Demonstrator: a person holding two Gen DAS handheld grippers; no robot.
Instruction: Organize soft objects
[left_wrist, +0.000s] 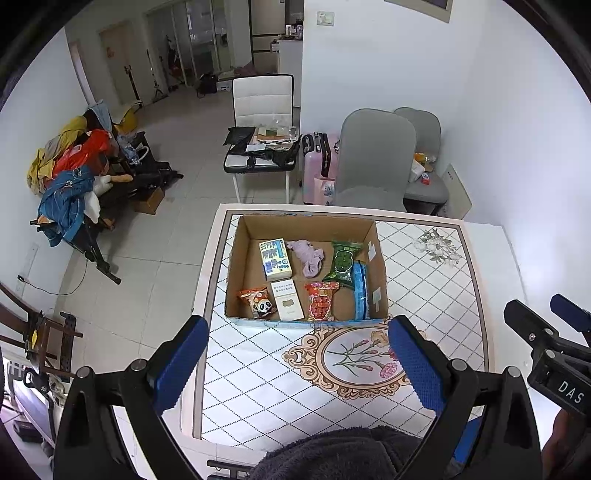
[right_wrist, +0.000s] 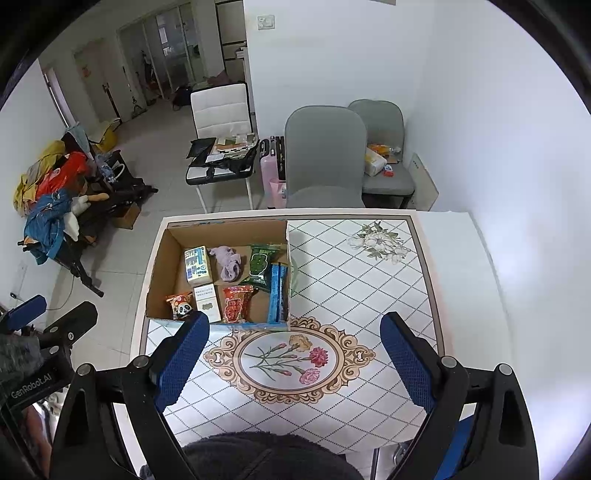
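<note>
Both views are bright and evenly lit with soft daylight; the white wall (right_wrist: 480, 129) at right glares slightly. Shadows are faint. Fisheye curvature bends the edges, corners vignette black, focus sharp.

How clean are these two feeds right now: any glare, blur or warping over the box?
Left wrist view: sharp and evenly lit, the cardboard box readable, fisheye bending the table edges, corners vignetted black. Right wrist view: equally sharp, a bright washed-out patch on the white wall, and the box's right side casting a soft shadow onto the tabletop.
</note>
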